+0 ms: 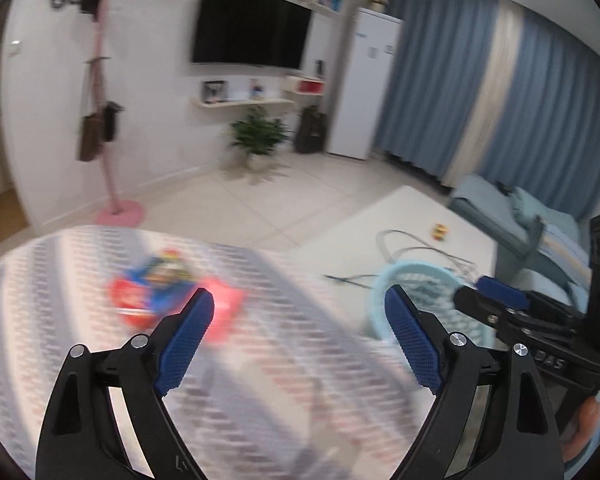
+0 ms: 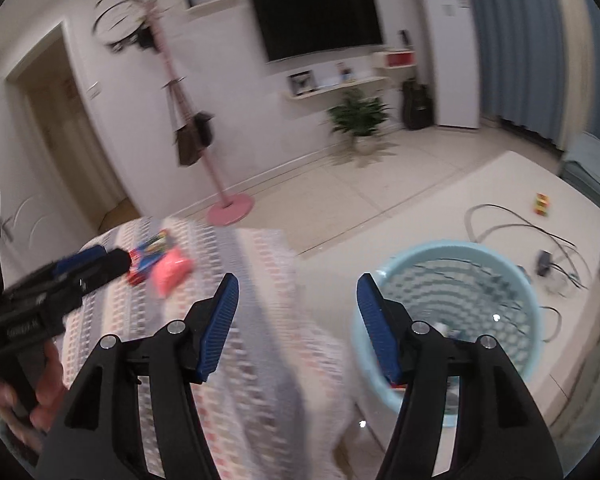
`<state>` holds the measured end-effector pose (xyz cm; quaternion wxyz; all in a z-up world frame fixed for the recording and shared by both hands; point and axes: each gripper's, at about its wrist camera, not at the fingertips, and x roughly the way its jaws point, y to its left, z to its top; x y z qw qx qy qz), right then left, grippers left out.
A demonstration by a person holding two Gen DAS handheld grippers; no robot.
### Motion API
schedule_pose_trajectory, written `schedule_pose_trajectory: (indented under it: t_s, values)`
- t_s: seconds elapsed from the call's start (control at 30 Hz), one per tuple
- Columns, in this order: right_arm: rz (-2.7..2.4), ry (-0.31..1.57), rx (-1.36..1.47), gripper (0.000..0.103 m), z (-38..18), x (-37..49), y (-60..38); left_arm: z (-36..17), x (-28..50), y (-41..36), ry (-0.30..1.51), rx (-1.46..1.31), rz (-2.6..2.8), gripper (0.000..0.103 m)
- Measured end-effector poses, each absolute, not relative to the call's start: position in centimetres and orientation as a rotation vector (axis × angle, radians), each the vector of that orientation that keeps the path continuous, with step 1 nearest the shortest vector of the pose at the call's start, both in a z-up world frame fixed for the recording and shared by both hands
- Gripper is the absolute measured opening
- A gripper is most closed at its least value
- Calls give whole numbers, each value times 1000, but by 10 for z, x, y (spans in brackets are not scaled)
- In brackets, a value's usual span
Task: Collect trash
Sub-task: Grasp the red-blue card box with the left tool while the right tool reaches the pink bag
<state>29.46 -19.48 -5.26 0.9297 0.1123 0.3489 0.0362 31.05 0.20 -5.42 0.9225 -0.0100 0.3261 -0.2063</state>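
The trash is lying on a surface point(image 2: 260, 360) draped in a patterned cloth: a pink wrapper point(image 2: 171, 271) and, touching its far-left side, a red-and-blue packet point(image 2: 146, 258). Both are blurred in the two views, so their print cannot be read.

In the right wrist view the left gripper point(image 2: 100, 260) is reaching in from the left of the wrappers, its tip just beside the red-and-blue packet; whether it is touching cannot be told. In its own view the left gripper point(image 1: 299, 334) is standing wide, nothing between its blue pads point(image 1: 186, 344), with the pink wrapper point(image 1: 224, 304) showing just past the left pad.

The right gripper point(image 2: 298, 324) is hovering nearer the camera than the wrappers, also spread wide and holding nothing. It is sitting over the cloth's right edge.

Right of the wrappers, beside the surface and lower, a pale blue basket point(image 2: 448, 312) is standing on a cream mat point(image 2: 440, 208). Something small is lying at its bottom, too indistinct to name. Beyond the basket, cables point(image 2: 520, 232) are sprawling on the mat, and farther still a small coloured cube point(image 2: 541, 203) is sitting alone.
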Motion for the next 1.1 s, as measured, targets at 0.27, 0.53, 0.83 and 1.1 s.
schedule_pose_trajectory:
  t_s: [0.27, 0.53, 0.83, 1.1]
  values:
    - [158, 740, 157, 47, -71, 333, -113, -79, 373, 88, 739, 19, -298, 86]
    - [178, 819, 185, 43, -103, 370, -92, -114, 428, 92, 830, 67, -425, 86]
    - [192, 834, 177, 43, -113, 386, -80, -130, 441, 85, 881, 90, -512, 85]
    - [202, 848, 232, 43, -119, 390, -88, -137, 429, 58, 890, 230, -543, 76]
